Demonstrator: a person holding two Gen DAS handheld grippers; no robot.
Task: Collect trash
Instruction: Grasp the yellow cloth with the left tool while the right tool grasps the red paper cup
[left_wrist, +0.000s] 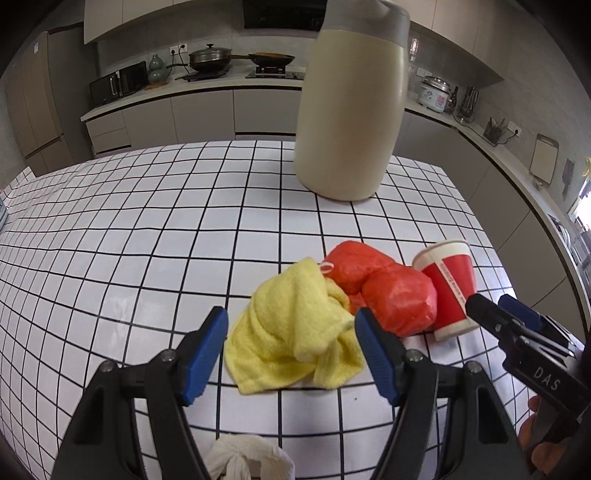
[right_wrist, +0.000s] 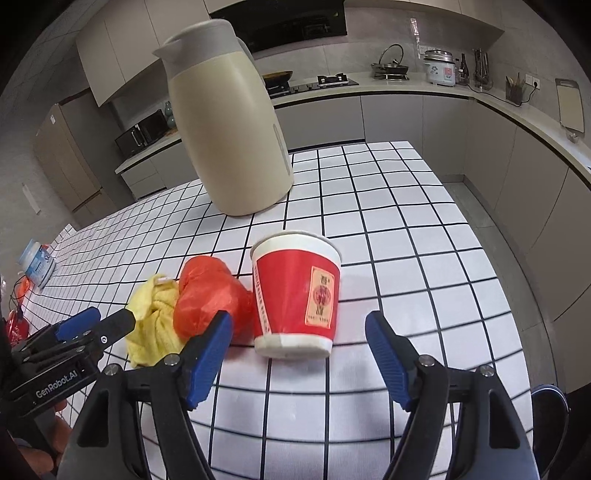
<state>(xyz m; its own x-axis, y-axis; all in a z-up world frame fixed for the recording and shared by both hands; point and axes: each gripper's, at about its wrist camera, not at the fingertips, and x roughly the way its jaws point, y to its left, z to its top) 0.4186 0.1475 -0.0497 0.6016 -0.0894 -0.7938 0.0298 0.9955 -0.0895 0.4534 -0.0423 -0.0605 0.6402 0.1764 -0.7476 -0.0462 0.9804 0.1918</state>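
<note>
A red paper cup (right_wrist: 295, 291) stands upright on the checked table; it also shows in the left wrist view (left_wrist: 448, 288). A crumpled red plastic bag (left_wrist: 384, 288) lies against its left side, also in the right wrist view (right_wrist: 210, 295). A crumpled yellow cloth (left_wrist: 295, 332) lies left of the bag, also in the right wrist view (right_wrist: 153, 325). My left gripper (left_wrist: 291, 332) is open and empty, its fingers either side of the cloth. My right gripper (right_wrist: 299, 338) is open and empty, just in front of the cup. A white crumpled tissue (left_wrist: 247, 458) lies under the left gripper.
A tall cream thermos jug (left_wrist: 354, 107) stands further back on the table (left_wrist: 147, 221), also in the right wrist view (right_wrist: 225, 122). A small white bottle (right_wrist: 37, 264) and red items sit at the far left. Kitchen counters run behind and to the right.
</note>
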